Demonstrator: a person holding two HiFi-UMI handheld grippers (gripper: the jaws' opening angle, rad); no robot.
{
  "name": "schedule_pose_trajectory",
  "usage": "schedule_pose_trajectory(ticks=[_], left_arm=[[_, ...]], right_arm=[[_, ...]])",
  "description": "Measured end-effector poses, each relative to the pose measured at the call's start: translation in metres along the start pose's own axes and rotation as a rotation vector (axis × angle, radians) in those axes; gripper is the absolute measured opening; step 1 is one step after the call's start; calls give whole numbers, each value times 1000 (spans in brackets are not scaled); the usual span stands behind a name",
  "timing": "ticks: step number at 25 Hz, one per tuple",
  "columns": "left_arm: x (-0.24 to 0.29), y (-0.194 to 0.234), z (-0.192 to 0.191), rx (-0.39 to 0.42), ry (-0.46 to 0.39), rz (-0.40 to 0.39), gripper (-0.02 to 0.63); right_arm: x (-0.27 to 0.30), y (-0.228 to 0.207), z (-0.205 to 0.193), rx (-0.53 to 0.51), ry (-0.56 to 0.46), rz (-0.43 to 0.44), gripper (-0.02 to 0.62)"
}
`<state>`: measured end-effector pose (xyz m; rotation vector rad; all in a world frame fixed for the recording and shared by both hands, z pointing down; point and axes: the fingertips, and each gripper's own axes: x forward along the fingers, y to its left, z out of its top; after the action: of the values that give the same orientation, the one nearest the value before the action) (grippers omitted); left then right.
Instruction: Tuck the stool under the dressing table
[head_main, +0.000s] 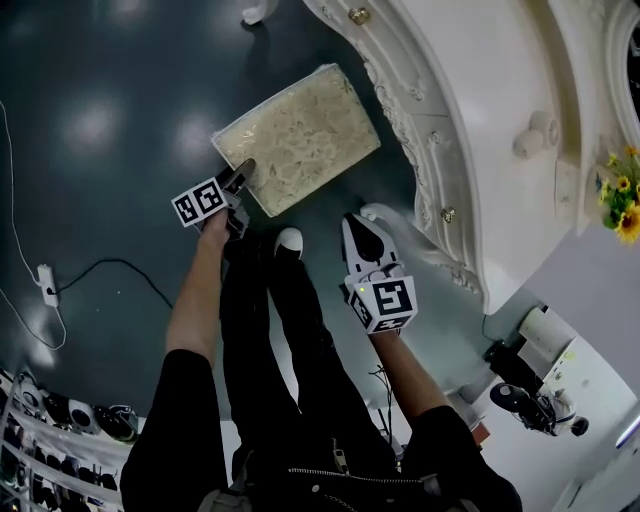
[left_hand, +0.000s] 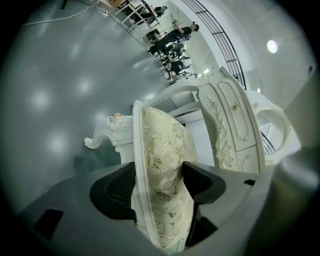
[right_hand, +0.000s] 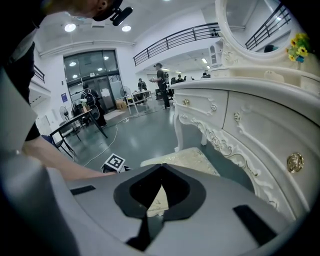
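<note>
The stool (head_main: 296, 139), white-framed with a cream patterned cushion, stands on the dark floor in front of the ornate white dressing table (head_main: 470, 120). My left gripper (head_main: 242, 175) is at the stool's near left corner. In the left gripper view its jaws (left_hand: 157, 167) straddle the seat edge (left_hand: 162, 150), both pads against it, with a carved stool leg (left_hand: 102, 137) beyond. My right gripper (head_main: 352, 222) hangs shut and empty beside a table leg, right of the stool. In the right gripper view its tips (right_hand: 162, 165) meet, with the stool (right_hand: 182, 159) and table drawers (right_hand: 240, 115) ahead.
A cable and power strip (head_main: 45, 285) lie on the floor at left. The person's shoe (head_main: 288, 240) stands just behind the stool. Yellow flowers (head_main: 625, 205) sit on the tabletop; camera gear (head_main: 530, 395) stands lower right. People and desks (right_hand: 160, 82) are far off.
</note>
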<state>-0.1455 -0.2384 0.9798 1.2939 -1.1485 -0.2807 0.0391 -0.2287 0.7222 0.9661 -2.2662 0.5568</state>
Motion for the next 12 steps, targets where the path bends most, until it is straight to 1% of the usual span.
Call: schedule_pose_trajectory(ticks=[3, 7, 12], left_arm=[[25, -16, -7, -20, 12, -30, 301], [57, -35, -14, -38, 39, -45, 295], [94, -60, -18, -56, 35, -90, 281]], right_arm=[[1, -7, -4, 20, 0, -22, 8], [3, -9, -3, 52, -10, -37, 8], [2, -19, -4, 66, -18, -56, 9]])
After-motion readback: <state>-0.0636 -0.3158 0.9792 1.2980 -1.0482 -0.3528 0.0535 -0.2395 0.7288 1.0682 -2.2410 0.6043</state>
